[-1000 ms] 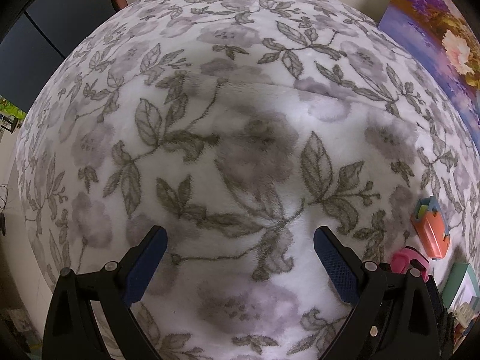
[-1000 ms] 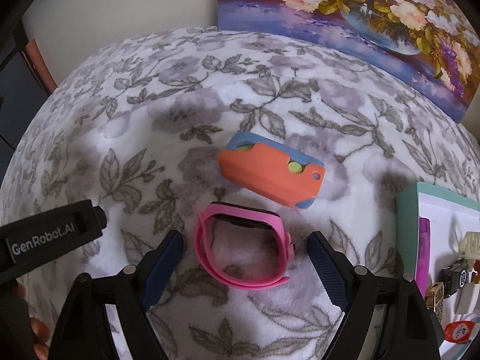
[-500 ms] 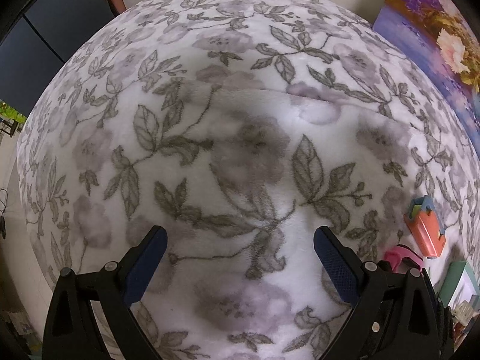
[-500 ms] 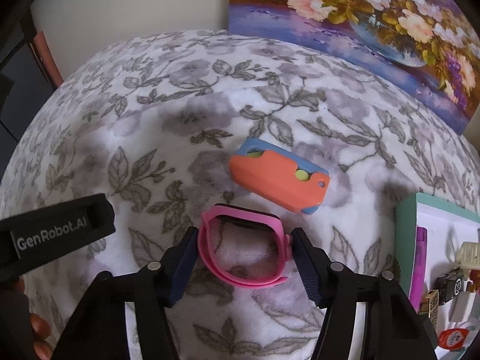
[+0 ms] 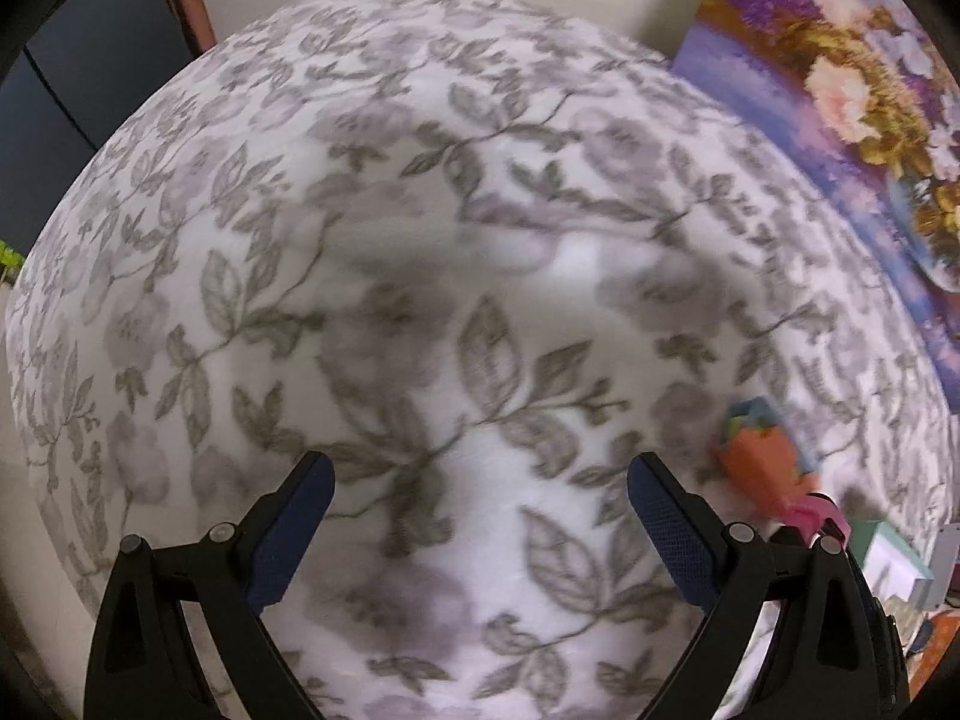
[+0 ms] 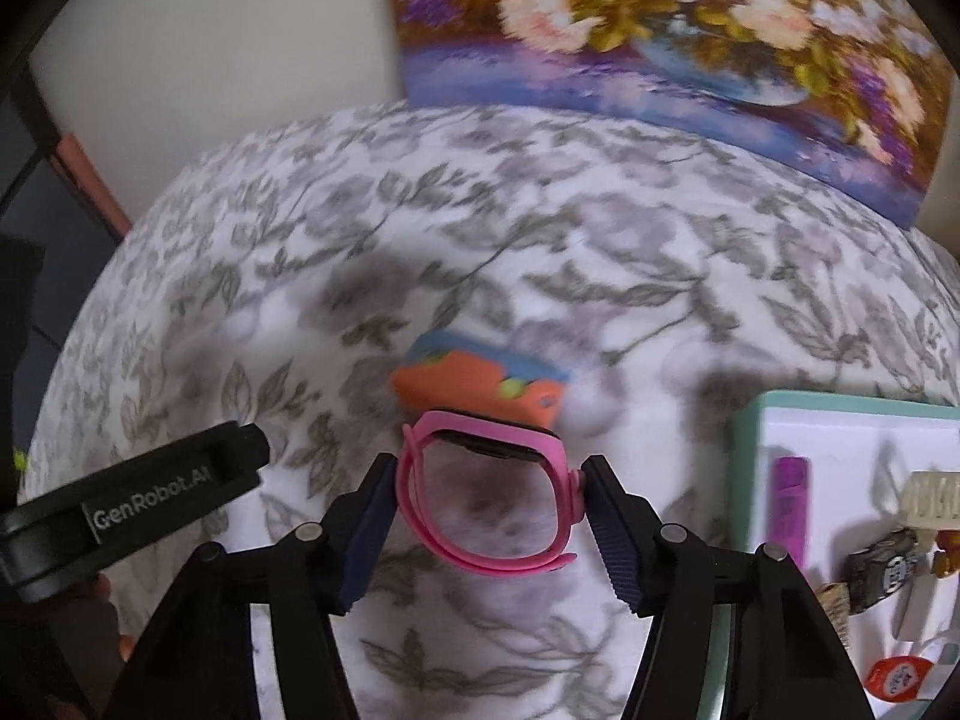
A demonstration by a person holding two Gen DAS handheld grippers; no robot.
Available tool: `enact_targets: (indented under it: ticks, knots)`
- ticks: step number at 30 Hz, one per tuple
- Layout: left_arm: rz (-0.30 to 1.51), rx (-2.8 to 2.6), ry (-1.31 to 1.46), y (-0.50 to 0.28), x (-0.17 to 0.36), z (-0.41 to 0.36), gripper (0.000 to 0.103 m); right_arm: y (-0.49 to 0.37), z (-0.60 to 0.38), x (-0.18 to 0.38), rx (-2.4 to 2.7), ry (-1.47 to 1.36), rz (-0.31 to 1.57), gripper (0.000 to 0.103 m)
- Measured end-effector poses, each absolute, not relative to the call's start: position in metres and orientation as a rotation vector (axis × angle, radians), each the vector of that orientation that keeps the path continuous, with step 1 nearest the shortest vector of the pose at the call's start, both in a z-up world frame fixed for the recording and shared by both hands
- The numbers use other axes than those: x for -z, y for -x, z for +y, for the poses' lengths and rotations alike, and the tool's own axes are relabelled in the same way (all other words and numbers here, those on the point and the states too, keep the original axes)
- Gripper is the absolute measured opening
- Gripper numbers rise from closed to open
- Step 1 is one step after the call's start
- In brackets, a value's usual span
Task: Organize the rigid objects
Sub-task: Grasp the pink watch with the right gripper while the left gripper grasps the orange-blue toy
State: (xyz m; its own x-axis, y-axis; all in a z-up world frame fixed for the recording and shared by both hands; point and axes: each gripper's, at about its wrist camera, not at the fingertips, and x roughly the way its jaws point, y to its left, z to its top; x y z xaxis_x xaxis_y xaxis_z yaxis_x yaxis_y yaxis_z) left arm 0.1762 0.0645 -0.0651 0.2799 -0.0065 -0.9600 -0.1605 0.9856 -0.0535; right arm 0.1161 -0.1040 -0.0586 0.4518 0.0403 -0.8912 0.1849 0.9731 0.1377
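Note:
A pink wristband watch (image 6: 489, 501) hangs a little above the flowered blanket, and my right gripper (image 6: 487, 507) is shut on its two sides. Just beyond it an orange and blue case (image 6: 477, 387) with green dots lies on the blanket. In the left wrist view that orange case (image 5: 765, 453) sits at the right edge, with a bit of the pink watch (image 5: 810, 510) below it. My left gripper (image 5: 480, 501) stands open over bare blanket, nothing between its fingers. The left gripper's black body (image 6: 129, 516) shows at the left of the right wrist view.
A teal-rimmed white tray (image 6: 744, 468) at the right holds a purple stick (image 6: 789, 501), a small toy car and several other small items. A flower painting (image 6: 660, 30) leans against the wall behind the blanket (image 6: 300, 300). Dark furniture stands at the far left.
My right gripper closed on the pink watch and lifted it off the blanket, toward the orange case in view. My left gripper rose and drifted, staying open.

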Motion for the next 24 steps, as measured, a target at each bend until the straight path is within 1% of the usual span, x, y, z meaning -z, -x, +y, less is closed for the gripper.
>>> enact_targets:
  ticks: [8,12,19,24]
  knots:
    - [1.258,0.033,0.1,-0.179,0.061,0.018,0.098,-0.109,-0.16,0.033,0.17,-0.349,1.038,0.065]
    - [1.238,0.156,0.005,-0.176,0.062,-0.022,0.098,-0.104,-0.183,0.025,0.2,-0.402,1.016,0.065]
    - [1.177,0.31,-0.163,-0.177,0.068,-0.071,0.098,-0.094,-0.219,0.023,0.248,-0.473,0.994,0.065]
    - [1.171,0.334,-0.217,-0.178,0.081,-0.087,0.098,-0.09,-0.233,0.028,0.262,-0.497,0.996,0.065]
